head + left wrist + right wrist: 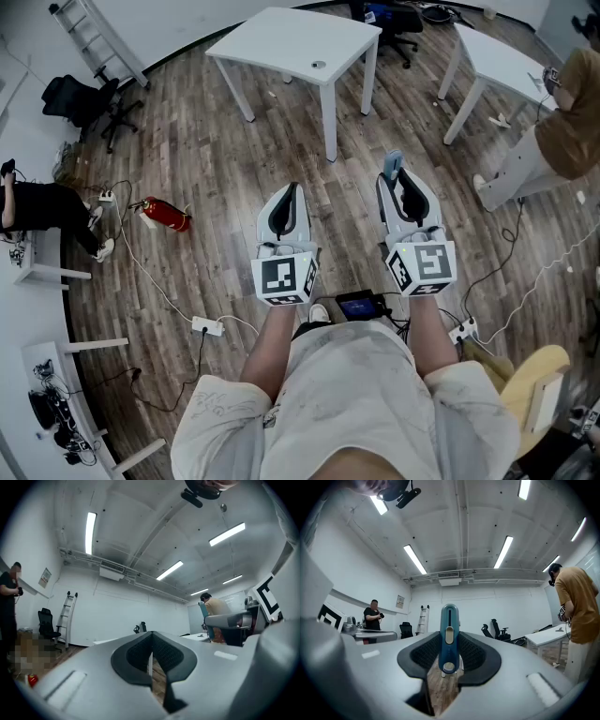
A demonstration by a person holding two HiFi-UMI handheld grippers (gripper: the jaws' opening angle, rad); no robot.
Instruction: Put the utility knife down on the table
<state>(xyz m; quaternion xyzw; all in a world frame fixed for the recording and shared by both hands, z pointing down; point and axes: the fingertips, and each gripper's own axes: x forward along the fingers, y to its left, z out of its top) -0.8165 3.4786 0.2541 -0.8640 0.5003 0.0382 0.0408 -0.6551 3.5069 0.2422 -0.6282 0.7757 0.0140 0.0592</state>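
My right hand-held gripper (449,654) is clamped on the slim blue plastic utility knife (449,629). The knife stands upright between the dark ribbed pads with its tip poking past them, a hold I judge keeps it steady for carrying. My left hand-held gripper (151,657) has its jaws drawn together on nothing and is level beside the right, since setting the knife down needs only one. The white rounded-corner desk (281,39) stands well ahead of both across the wooden floor (216,159), so the knife is in the air, not yet set down.
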